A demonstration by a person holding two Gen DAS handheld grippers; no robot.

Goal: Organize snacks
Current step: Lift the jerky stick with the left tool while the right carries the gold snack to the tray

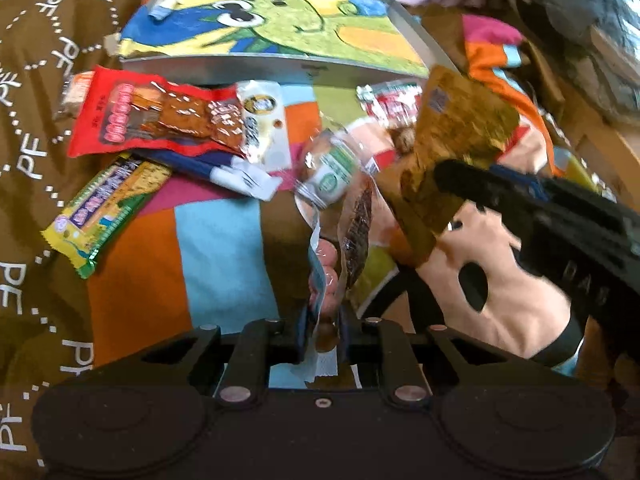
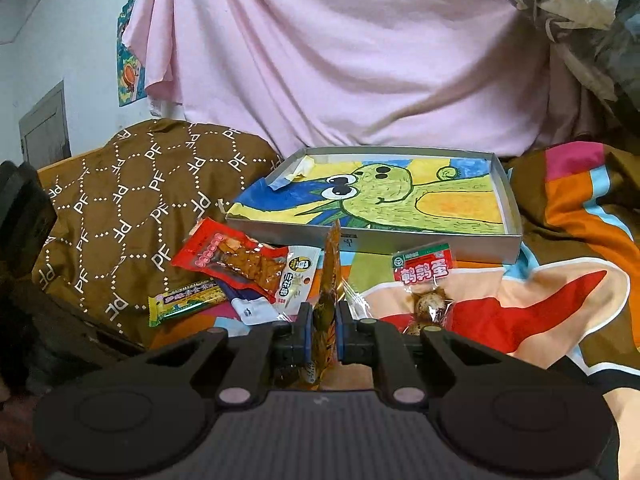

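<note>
Gripping a clear sausage pack (image 1: 326,280), the left hand-held gripper (image 1: 324,340) at bottom centre should carry it up-frame over the box (image 1: 256,68) rim before letting go. Right view: the right hand-held gripper (image 2: 322,330) pinches an orange packet (image 2: 330,280) edge-on below the box (image 2: 516,216); lift high.

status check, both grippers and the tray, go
Left gripper shut on clear sausage packet. Right gripper shut on amber snack pouch. Shallow grey tray with dragon drawing holds no snacks. Path to tray looks open.
</note>
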